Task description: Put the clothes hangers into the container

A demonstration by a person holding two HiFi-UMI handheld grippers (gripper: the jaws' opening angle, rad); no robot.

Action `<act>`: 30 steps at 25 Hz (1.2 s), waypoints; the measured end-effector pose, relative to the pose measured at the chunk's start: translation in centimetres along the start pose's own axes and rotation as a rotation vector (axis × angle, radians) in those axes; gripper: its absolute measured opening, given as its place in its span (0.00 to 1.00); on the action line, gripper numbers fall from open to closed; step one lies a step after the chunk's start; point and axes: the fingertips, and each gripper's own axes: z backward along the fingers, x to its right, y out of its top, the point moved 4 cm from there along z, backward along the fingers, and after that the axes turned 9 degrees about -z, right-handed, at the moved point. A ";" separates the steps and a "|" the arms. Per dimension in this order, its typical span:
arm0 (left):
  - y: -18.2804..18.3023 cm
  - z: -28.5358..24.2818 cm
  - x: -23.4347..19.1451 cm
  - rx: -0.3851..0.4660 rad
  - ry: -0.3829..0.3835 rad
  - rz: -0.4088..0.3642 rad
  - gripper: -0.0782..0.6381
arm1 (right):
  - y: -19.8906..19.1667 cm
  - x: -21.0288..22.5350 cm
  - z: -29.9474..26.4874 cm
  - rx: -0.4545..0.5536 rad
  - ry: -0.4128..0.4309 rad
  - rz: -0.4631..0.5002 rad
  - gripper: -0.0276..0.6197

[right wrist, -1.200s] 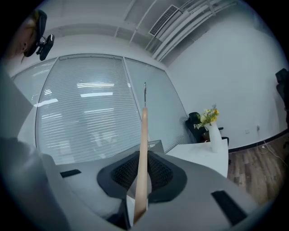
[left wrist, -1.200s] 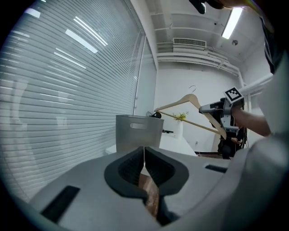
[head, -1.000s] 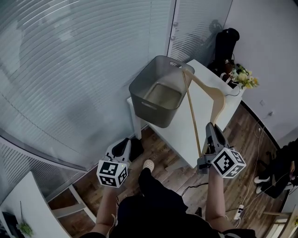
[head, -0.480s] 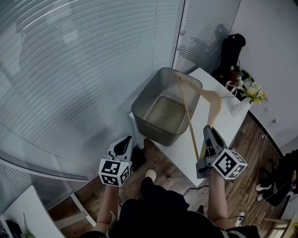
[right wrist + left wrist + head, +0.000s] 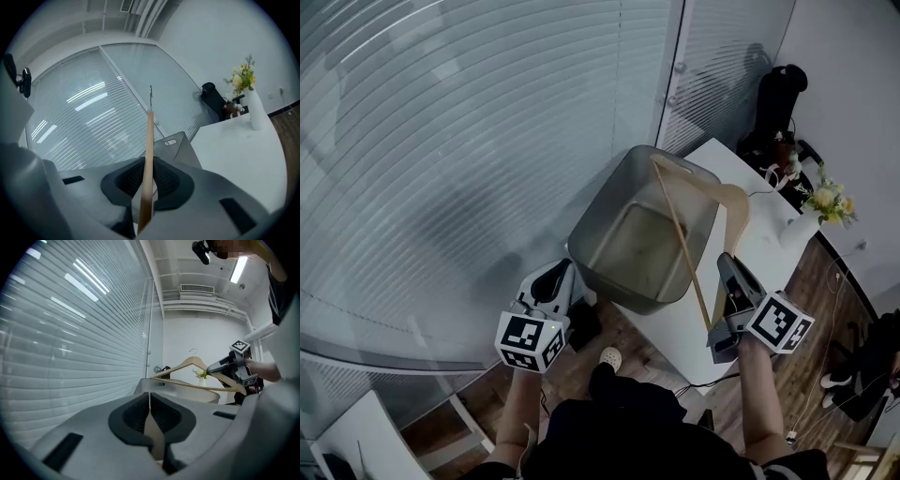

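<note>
At centre right of the head view, the right gripper (image 5: 727,262) has its jaws clamped on one end of the wooden hanger (image 5: 679,232). The hanger slants over the grey container (image 5: 605,202) on the white worktop (image 5: 670,323). The left gripper (image 5: 558,274), lower left, has its jaws pressed together with nothing between them.

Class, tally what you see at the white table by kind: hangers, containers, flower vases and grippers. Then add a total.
wooden hanger: 1
grey container: 1
flower vase: 1
grippers: 2, the left gripper and the right gripper
Total: 5
</note>
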 end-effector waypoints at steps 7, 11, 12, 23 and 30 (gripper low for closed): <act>4.0 -2.9 -0.4 0.079 -0.061 -0.044 0.13 | 0.3 -1.0 -2.5 -0.067 0.106 -0.061 0.15; 5.4 -4.9 -0.5 0.111 -0.104 -0.072 0.13 | 0.6 0.4 -2.9 -0.098 0.002 -0.076 0.15; 5.5 -5.3 -0.6 0.116 -0.111 -0.073 0.13 | 0.7 0.4 -3.2 -0.101 0.002 -0.071 0.15; 5.2 -7.9 -1.7 0.163 -0.150 -0.054 0.13 | 0.4 2.3 -5.6 -0.229 -0.141 -0.052 0.16; 4.8 -8.4 -2.2 0.165 -0.185 -0.030 0.13 | -0.7 1.9 -7.9 -0.305 -0.181 -0.097 0.16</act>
